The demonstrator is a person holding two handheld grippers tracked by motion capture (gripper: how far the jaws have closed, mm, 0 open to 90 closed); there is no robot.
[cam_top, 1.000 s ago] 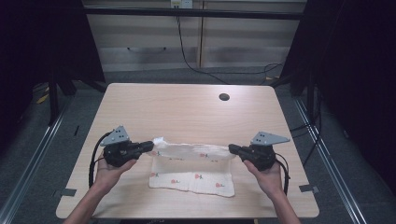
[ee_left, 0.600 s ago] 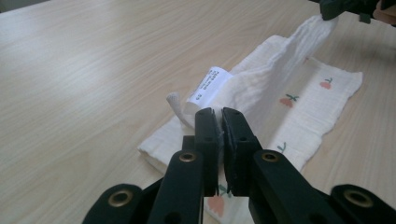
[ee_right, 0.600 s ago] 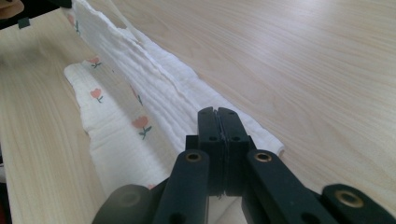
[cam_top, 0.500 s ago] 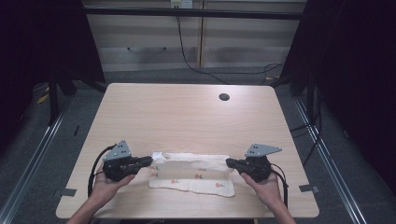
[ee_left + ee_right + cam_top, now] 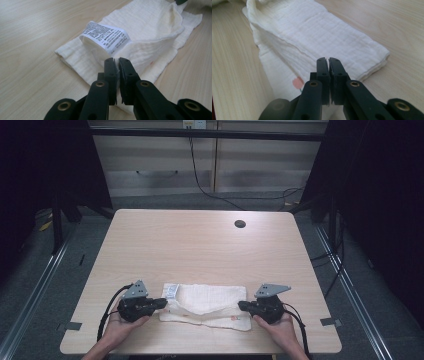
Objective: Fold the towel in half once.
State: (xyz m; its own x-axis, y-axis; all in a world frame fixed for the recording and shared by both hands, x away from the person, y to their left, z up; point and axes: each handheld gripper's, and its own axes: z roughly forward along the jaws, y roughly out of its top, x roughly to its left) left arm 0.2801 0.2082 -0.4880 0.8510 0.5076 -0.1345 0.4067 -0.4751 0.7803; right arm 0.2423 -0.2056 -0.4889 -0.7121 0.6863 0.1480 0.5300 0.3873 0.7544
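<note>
1. At the near edge of the bench, the person's left hand and right hand come in from the bottom of the high view, each carrying a hand-held gripper.
2. The left hand-held gripper lies low over the wood with its jaws pressed together on the left end of the cream cloth. In the left gripper view a thin fold of the fabric sits pinched between the black pads.
3. The right hand-held gripper meets the cloth's right end. In the right gripper view its jaws stand nearly together with cloth edge in the narrow slit between them; its jaws have just eased open a touch, yet the fabric remains between them.
4. The cloth lies between the two hand-held grippers, folded into a long band along the front of the bench, its upper layer slack and sagging in the middle.
5. A white printed care label stands up from the cloth just beyond the left jaws.
6. A small pink print shows on the lower layer beside the right jaws.
7. Farther off, the bench top is bare wood with a dark round hole near its far right corner.
8. Beyond the bench, a black cable hangs down in front of pale cabinet doors.
</note>
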